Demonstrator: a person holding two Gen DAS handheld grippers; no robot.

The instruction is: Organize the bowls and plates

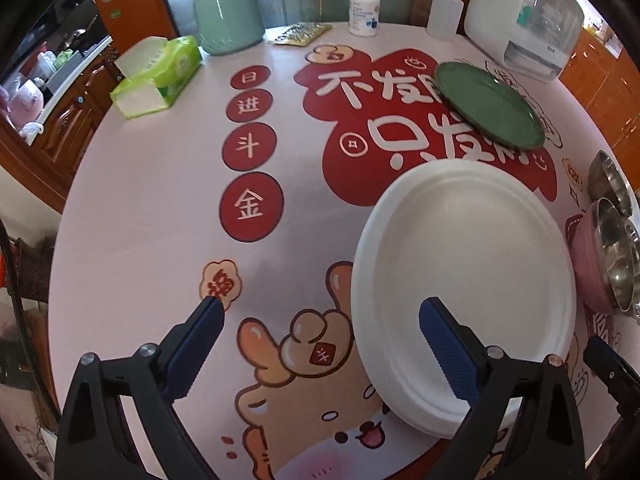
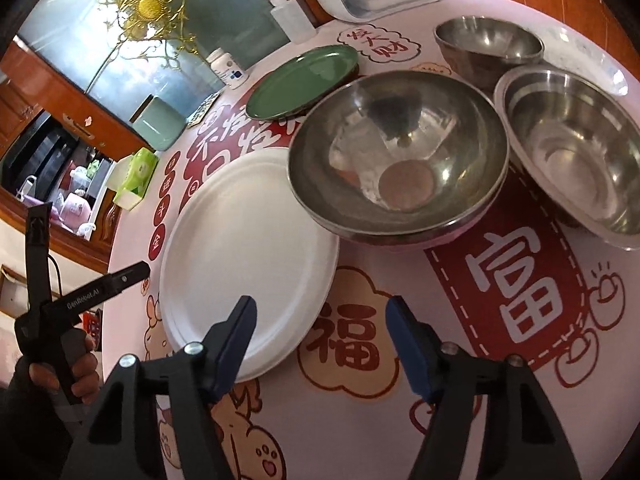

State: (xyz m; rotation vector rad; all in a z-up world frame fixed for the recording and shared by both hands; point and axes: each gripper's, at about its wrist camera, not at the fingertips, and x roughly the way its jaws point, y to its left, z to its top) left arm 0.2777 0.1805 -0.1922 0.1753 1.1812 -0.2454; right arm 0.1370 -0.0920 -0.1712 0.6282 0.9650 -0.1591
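White plate (image 1: 464, 276) under left gripper (image 1: 320, 316), jaws apart, right finger over rim

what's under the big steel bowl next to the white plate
The big steel bowl sits nested in a pink bowl; only a strip of pink rim and wall shows beneath it. The pink bowl's inside is covered, so anything in it cannot be seen.

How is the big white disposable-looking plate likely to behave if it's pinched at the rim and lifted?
The large white moulded-pulp plate looks thin and matte, so it is probably very light and not slippery. Pinched at one edge, its wide shallow shape may flex or droop a little. It lies flat beside the pink-rimmed steel bowl, so a push would likely slide it, not tip it.
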